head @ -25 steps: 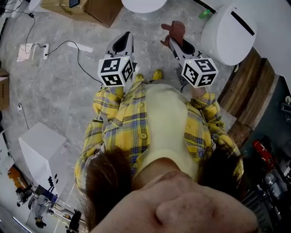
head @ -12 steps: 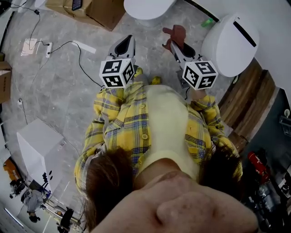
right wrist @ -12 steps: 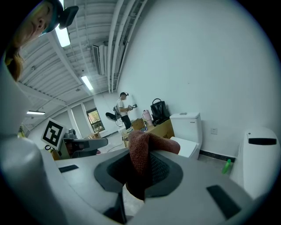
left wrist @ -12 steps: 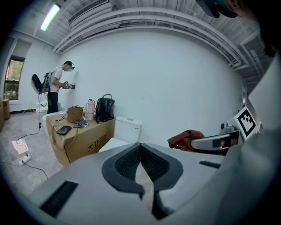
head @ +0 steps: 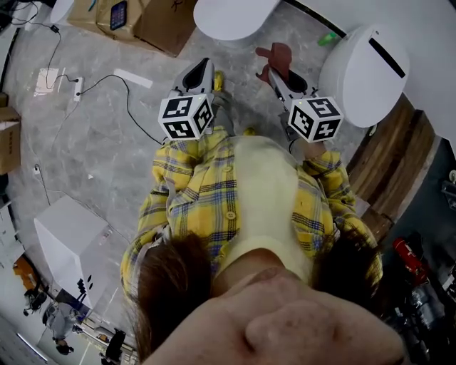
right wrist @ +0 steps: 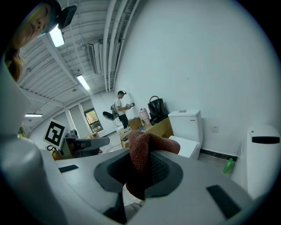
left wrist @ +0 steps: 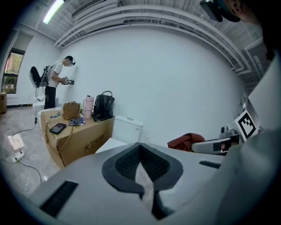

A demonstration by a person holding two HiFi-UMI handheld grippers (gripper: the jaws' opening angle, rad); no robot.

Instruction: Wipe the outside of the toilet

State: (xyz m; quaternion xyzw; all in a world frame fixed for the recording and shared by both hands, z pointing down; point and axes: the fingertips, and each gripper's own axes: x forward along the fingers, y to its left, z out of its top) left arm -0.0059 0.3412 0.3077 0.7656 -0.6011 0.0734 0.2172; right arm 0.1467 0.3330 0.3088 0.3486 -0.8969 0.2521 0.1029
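Grey marbled floor (head: 92,157) runs ahead of me to a white wall, and the toilet (head: 226,16) stands against that wall straight in front, well apart from both grippers. A cardboard box (head: 153,21) sits just beside it on the left. A white rounded bin with a dark slot (head: 363,64) is off to the right, with a green bottle (head: 324,37) on the floor between bin and toilet. My right gripper (head: 271,68) has its pads clamped on a brown cloth (head: 279,54), which bunches out above the tips. My left gripper (head: 201,65) carries nothing, its pads pressed together at the tips. Both hang in the air ahead of the yellow plaid shirt (head: 206,192)
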